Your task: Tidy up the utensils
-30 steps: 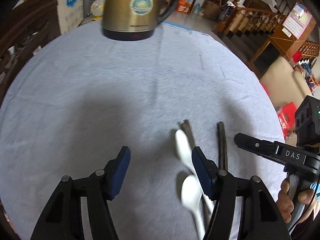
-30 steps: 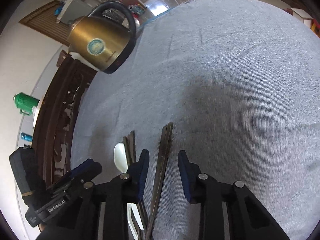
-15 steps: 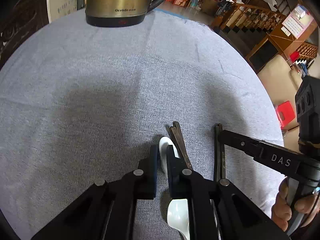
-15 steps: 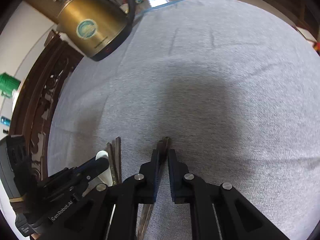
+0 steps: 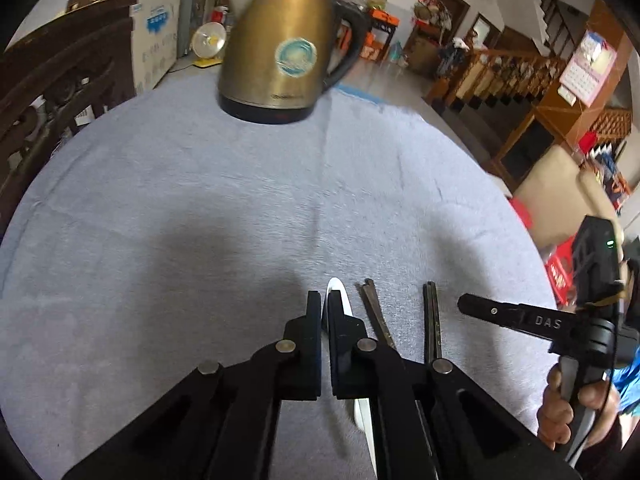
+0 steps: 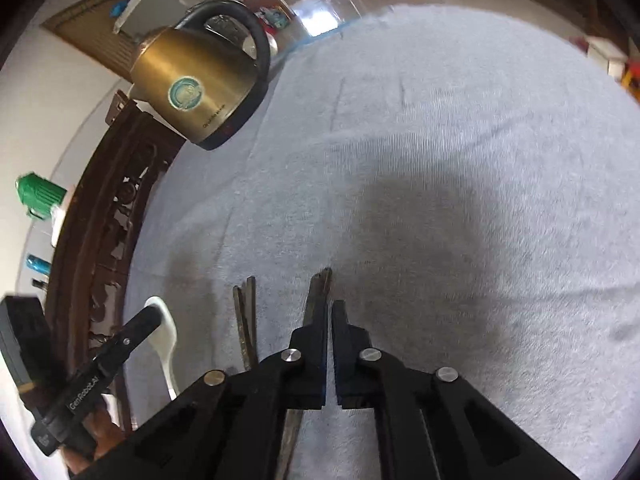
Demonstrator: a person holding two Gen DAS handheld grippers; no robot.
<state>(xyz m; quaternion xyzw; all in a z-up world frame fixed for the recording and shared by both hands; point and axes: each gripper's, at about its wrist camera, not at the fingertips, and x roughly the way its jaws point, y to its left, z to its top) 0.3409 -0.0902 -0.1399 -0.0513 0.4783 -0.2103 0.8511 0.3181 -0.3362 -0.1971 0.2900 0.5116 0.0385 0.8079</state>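
A white spoon [image 5: 335, 285] and two dark pairs of chopsticks [image 5: 374, 312] [image 5: 431, 320] lie side by side on the grey tablecloth [image 5: 200, 200]. My left gripper [image 5: 325, 304] is shut just over the spoon. The bowl of the spoon shows past its right finger, and nothing is visibly pinched. My right gripper [image 6: 329, 308] is shut too, over the right-hand chopsticks [image 6: 320, 284]. They run under its left finger, not between the jaws. The right wrist view also shows the other chopsticks [image 6: 246, 312] and the spoon [image 6: 166, 332] to the left.
A brass electric kettle [image 5: 288, 48] stands at the far side of the round table. A carved dark wooden chair [image 6: 100, 240] rises along the table's left edge. A hand [image 5: 560, 412] grips the right tool's handle at the near right.
Both grippers went from open to shut. The left one slid right onto the spoon, then lifted, so the kettle now sits lower in its view. The utensils stayed put.
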